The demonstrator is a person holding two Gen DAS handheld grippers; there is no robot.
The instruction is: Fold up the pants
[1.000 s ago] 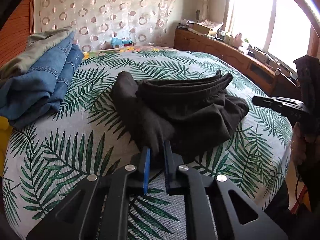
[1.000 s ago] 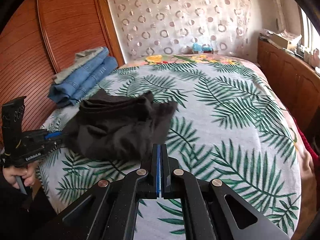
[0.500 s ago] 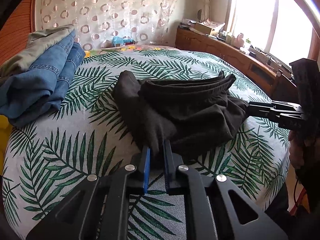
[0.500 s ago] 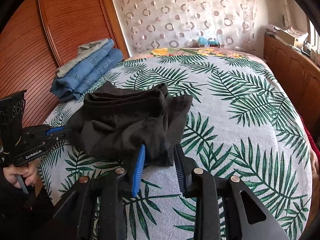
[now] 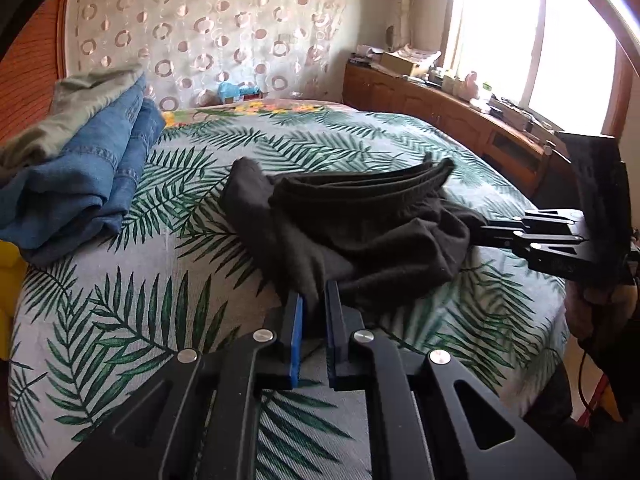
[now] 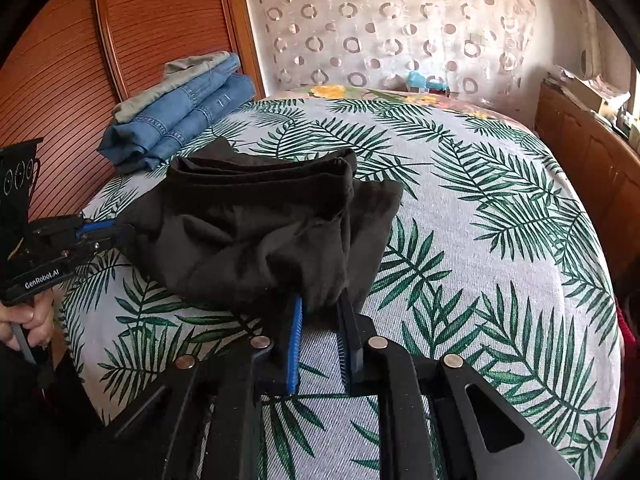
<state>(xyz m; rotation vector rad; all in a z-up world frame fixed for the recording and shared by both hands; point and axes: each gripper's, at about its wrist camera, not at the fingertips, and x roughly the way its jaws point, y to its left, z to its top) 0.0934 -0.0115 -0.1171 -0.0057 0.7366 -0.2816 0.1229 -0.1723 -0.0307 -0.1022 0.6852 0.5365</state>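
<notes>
The black pants (image 5: 352, 232) lie bunched on the palm-leaf bedspread (image 5: 132, 320), with the waistband folded on top; they also show in the right wrist view (image 6: 260, 224). My left gripper (image 5: 314, 300) is shut on the near edge of the pants, with black cloth between its pads. My right gripper (image 6: 320, 308) has its jaws partly open around the opposite edge of the pants, with cloth between the fingertips. Each gripper shows in the other's view, the right one (image 5: 520, 236) and the left one (image 6: 92, 236), both at the pile's edges.
A stack of folded blue jeans (image 5: 88, 168) with an olive garment on top lies at the bed's far left, also in the right wrist view (image 6: 188, 112). A wooden wardrobe (image 6: 100, 52) stands left, a wooden sideboard (image 5: 460, 120) under the window right.
My right gripper opened from shut and moved forward to the pants' edge, its fingers now around the cloth. My left gripper stayed shut on the pants and barely moved.
</notes>
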